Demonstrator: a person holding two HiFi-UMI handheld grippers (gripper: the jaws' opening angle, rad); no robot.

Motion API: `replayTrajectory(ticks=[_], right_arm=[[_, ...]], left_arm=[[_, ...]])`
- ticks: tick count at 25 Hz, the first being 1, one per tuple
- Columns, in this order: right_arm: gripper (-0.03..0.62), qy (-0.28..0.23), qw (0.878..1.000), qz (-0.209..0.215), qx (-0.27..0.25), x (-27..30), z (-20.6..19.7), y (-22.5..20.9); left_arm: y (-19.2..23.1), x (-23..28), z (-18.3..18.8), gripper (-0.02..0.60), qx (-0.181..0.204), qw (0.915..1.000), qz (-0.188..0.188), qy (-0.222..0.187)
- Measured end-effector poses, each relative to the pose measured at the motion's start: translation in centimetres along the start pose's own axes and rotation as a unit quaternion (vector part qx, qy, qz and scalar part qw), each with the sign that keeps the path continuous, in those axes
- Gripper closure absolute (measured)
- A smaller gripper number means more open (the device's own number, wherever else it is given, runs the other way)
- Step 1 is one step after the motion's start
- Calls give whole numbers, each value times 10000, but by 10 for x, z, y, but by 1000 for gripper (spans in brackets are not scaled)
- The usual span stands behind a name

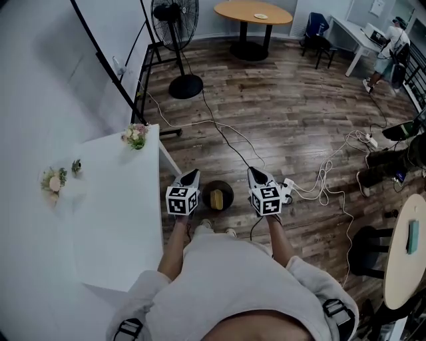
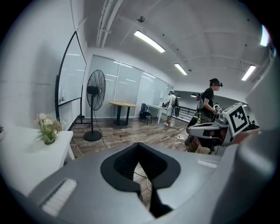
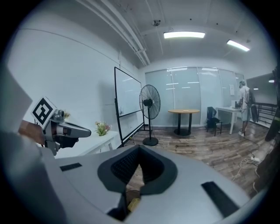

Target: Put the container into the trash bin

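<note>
In the head view a dark round trash bin [image 1: 226, 188] stands on the wood floor just past my feet, with a yellowish container [image 1: 216, 198] lying inside it. My left gripper [image 1: 192, 174] hovers over the bin's left side and my right gripper [image 1: 253, 172] over its right, both above it. The left gripper [image 2: 139, 145] is shut with nothing between its pads. The right gripper [image 3: 140, 148] is shut and empty as well; under its jaws a bit of the yellowish container [image 3: 133, 203] shows. Each gripper view catches the other gripper at its edge.
A white table [image 1: 116, 206] with small flower pots [image 1: 135, 136] is close on the left. A standing fan [image 1: 178, 40] and whiteboard frame stand behind it. Cables [image 1: 319, 183] trail over the floor at right. A round wooden table [image 1: 253, 13] and a person [image 1: 389, 50] are far back.
</note>
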State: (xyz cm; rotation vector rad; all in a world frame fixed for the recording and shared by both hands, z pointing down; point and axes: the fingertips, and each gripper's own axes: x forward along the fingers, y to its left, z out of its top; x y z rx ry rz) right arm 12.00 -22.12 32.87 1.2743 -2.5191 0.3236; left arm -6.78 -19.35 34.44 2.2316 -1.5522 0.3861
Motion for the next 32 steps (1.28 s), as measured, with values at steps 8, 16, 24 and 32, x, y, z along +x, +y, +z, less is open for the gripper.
replayTrajectory(ticks=[8, 16, 24, 32], right_arm=[[580, -28, 10000, -48, -9, 2, 3, -9], [580, 40, 10000, 29, -25, 2, 0, -7], [580, 108, 9999, 96, -52, 5, -6, -7], [580, 155, 9997, 164, -4, 3, -14, -2]], left_arm=[[0, 4, 7, 571, 55, 10000, 12, -30], [-3, 4, 7, 571, 55, 10000, 23, -5], [-4, 6, 0, 571, -1, 10000, 41, 70], [-9, 4, -4, 571, -6, 9999, 53, 88]])
